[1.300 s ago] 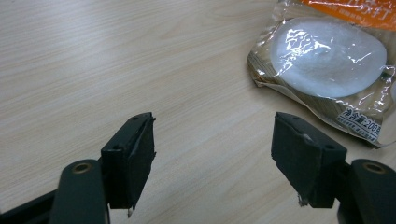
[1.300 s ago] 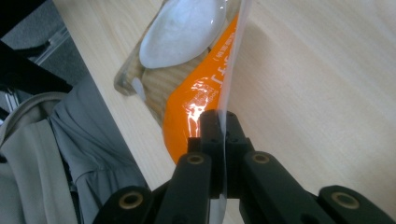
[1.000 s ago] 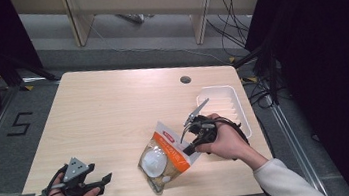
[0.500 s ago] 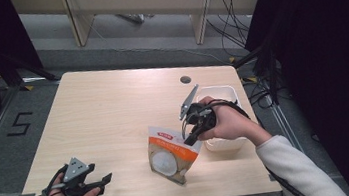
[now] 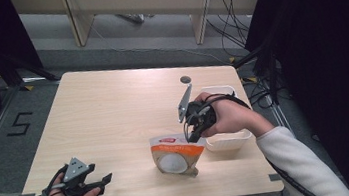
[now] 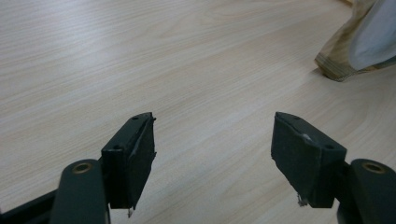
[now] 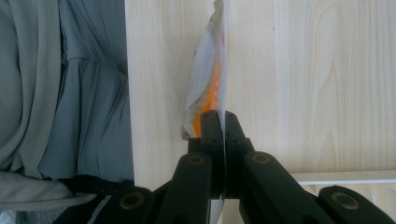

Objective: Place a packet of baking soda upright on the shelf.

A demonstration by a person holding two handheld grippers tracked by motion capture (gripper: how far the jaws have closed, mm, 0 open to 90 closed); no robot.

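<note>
High view: the bench (image 5: 114, 115) carries a white tray (image 5: 228, 141) at its right edge and an orange-and-white pouch (image 5: 177, 154) just left of the tray, near the front edge. The right hand-held gripper (image 5: 193, 133) pinches the pouch by its top edge, jaws pressed together on the film. The left hand-held gripper (image 5: 103, 181) rests near the front left corner, jaws spread and holding nothing, well apart from the pouch.

Step in hand, as judged: carrying the pouch by its top seam, most likely toward the tray.

1. Keep the right jaws fully closed. In the right gripper view the pouch (image 7: 208, 93) is gripped only at a thin strip of its edge, so any loosening may let it slide out.
2. Lift until the lower corners are off the bench surface before moving sideways; a dragging corner will twist the pouch in the grip.
3. Move smoothly. The contents sit low and the pouch may swing.
4. Clear the near wall of the tray before lowering.
5. Keep the left hand-held gripper (image 6: 215, 154) where it is, out of the path.

Orientation: the pouch hangs with its long axis roughly upright, top seam uppermost in the jaws and base toward the bench. Its printed face is turned toward the front edge. Whether the base touches the bench cannot be told.
</note>
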